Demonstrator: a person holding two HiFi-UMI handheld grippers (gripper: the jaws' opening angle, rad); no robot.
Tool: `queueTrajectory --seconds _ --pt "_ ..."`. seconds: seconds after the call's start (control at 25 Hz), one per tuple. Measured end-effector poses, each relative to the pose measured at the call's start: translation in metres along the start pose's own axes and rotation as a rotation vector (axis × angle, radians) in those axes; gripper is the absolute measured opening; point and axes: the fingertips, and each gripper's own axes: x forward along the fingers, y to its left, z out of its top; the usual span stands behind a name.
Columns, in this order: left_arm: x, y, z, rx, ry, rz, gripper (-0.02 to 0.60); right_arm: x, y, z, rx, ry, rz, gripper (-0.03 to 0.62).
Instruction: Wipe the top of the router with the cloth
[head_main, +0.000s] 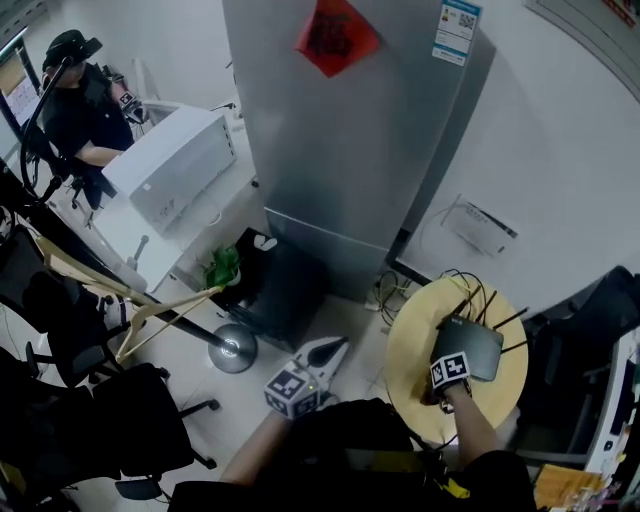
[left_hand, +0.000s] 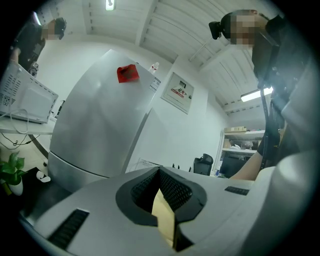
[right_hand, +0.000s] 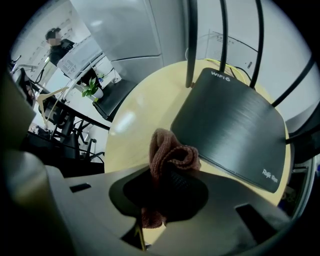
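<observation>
Standing behind the scene, a grey refrigerator (head_main: 340, 130) backs a round yellow table (head_main: 410, 385), on which the black router (head_main: 478, 345) lies flat with its antennas raised. Right gripper (right_hand: 172, 175): jaws clamped on a bunched pink cloth (right_hand: 172, 155), held at the router's near edge. Left gripper (head_main: 333, 348): jaws together, empty, beside the table.

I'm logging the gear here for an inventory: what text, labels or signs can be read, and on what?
"WIFI6": on the router, top face, near its antennas.
"Ruij", rest unclear: the router's near corner.
On the fridge, the red diamond sign: too blurred to read.
The sticker at the fridge's top: too small.
The wall panel notice: too small.
</observation>
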Motion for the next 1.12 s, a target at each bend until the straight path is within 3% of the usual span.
queueTrajectory --seconds 0.4,0.6,0.8,1.12 --pt "-0.002 -0.001 0.004 0.034 -0.013 0.072 0.000 -0.001 0.026 0.018 -0.074 -0.004 0.085 0.064" --pt "0.004 -0.014 0.001 0.031 0.036 0.072 0.000 -0.016 0.056 0.041 -0.064 -0.154 0.220 0.064" --pt "0.032 -0.043 -0.014 0.052 0.081 0.031 0.000 -0.040 0.074 0.042 -0.056 -0.290 0.336 0.064" --pt "0.100 -0.088 -0.026 0.077 0.111 -0.145 0.000 -0.058 0.062 0.020 -0.003 -0.410 0.369 0.064"
